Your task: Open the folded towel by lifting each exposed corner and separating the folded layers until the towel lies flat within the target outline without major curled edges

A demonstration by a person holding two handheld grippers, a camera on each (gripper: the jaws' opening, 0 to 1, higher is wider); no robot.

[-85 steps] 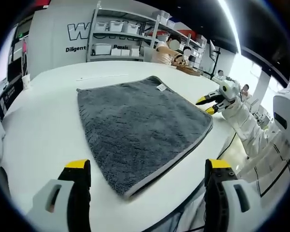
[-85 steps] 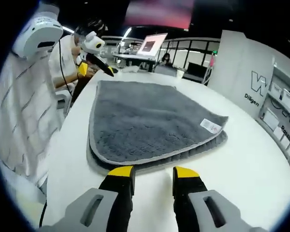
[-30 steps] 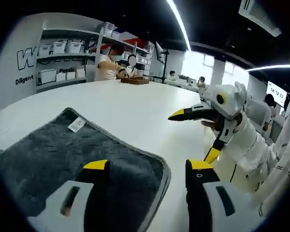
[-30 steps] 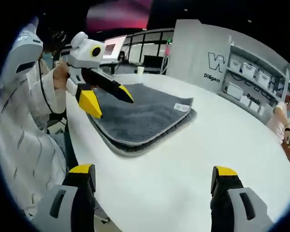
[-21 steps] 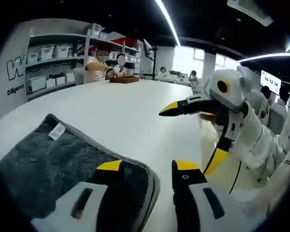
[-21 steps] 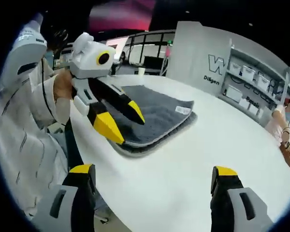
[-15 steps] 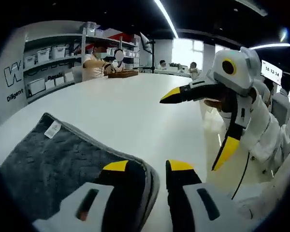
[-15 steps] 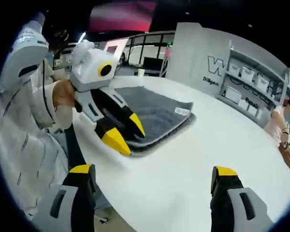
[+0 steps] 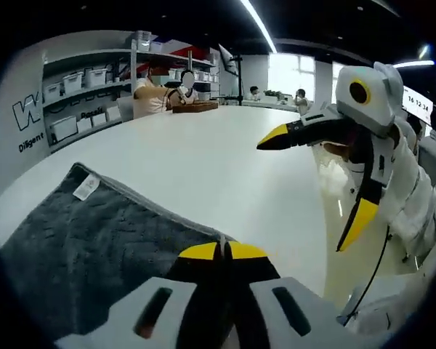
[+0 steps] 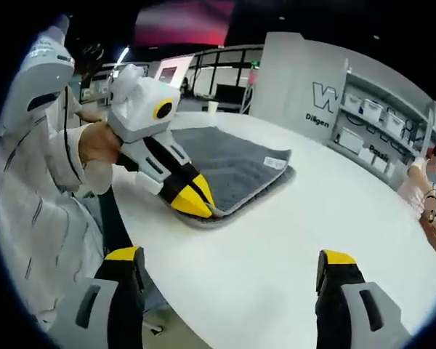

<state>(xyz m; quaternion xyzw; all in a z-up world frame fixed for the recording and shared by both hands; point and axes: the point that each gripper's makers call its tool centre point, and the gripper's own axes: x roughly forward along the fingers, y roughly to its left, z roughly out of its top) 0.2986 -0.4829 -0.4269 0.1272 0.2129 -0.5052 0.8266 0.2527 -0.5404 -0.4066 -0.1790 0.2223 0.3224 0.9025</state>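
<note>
A folded grey towel (image 9: pixel 94 233) with a white label (image 9: pixel 86 189) lies on the white table (image 9: pixel 225 167). My left gripper (image 9: pixel 221 251) is shut on the towel's near corner, the edge pinched between its yellow tips. In the right gripper view the left gripper (image 10: pixel 196 203) comes in from the left, its tips closed on the corner of the towel (image 10: pixel 232 163). My right gripper (image 10: pixel 229 256) stands wide open over bare table, short of the towel. In the left gripper view the right gripper (image 9: pixel 314 184) hovers open at the right, off the towel.
The table's rounded edge (image 10: pixel 142 240) runs close to the pinched corner, with a person's white sleeve (image 10: pixel 36 189) beside it. Shelves with white bins (image 9: pixel 80 80) line the far wall. People sit at the table's far end (image 9: pixel 163 91).
My left gripper's jaws have shut onto the towel's near corner edge. The right gripper has stayed wide open in about the same place.
</note>
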